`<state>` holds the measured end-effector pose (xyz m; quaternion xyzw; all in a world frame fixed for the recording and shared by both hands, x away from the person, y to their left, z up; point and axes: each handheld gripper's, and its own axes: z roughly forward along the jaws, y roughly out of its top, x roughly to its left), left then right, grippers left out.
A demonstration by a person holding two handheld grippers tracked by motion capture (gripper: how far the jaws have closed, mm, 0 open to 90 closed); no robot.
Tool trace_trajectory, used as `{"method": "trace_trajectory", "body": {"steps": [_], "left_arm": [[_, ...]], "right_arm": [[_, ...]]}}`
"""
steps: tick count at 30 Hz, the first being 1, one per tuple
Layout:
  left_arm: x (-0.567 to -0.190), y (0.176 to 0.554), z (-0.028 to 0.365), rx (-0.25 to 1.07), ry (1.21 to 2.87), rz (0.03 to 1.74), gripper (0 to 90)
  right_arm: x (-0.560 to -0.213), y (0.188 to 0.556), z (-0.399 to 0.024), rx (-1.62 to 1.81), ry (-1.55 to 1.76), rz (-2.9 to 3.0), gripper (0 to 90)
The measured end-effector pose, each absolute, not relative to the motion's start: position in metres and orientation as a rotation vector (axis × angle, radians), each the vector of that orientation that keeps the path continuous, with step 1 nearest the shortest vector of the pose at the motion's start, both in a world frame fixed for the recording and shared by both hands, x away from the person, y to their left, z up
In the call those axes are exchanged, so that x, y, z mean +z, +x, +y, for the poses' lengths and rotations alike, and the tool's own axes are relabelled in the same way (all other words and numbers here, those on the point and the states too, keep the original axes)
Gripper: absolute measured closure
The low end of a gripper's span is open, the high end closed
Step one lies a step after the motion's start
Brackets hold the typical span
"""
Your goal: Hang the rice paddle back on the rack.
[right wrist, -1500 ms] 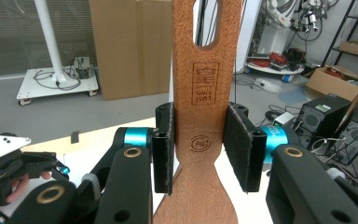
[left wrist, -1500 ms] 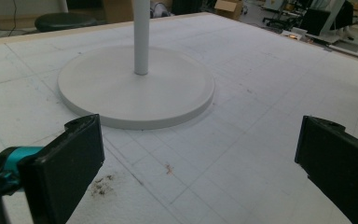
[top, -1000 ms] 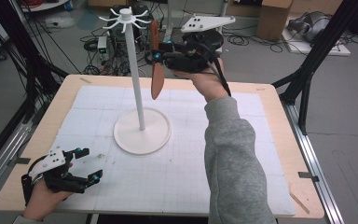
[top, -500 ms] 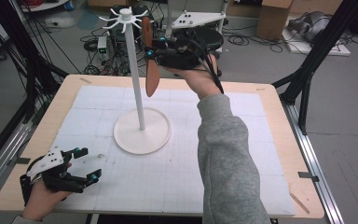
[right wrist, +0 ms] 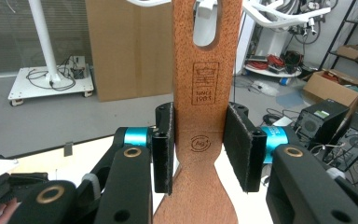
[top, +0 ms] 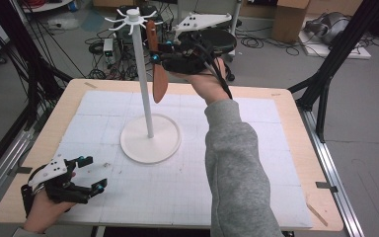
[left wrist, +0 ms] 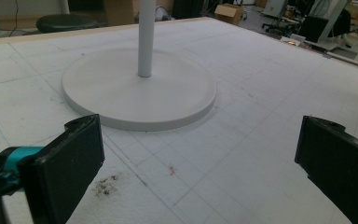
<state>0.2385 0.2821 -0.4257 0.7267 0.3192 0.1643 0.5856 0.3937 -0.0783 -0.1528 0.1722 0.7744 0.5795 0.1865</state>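
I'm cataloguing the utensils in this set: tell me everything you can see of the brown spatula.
The brown spatula looks like speckled wood-fibre: a flat handle with an oval hanging slot at the top, stamped marks below it, flaring to a blade. It hangs upright, blade down, beside the white stand, high above the table. The right tongs clamp the handle's edges, and a white hook shows through the slot.

white stand (top: 148, 98) mid-table, open mat (top: 256, 163) around it

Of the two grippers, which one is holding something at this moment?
The right gripper, raised beside the white stand's top, is clamped on the brown wooden spatula. The left gripper rests low on the table, jaws open and empty.
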Motion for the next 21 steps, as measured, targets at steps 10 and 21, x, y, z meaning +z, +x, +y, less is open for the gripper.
{"method": "trace_trajectory", "body": {"steps": [10, 21], "left_arm": [[-0.4269, 0.2396, 0.2822, 0.379, 1.694, 0.75, 1.8], [-0.4268, 0.2389, 0.2813, 0.373, 1.698, 0.746, 1.8]], "right_arm": [[-0.1568, 0.396, -0.0745, 1.613, 0.485, 2.188, 64.5], [-0.1597, 0.3956, -0.0775, 1.636, 0.481, 2.17, 64.0]]}}
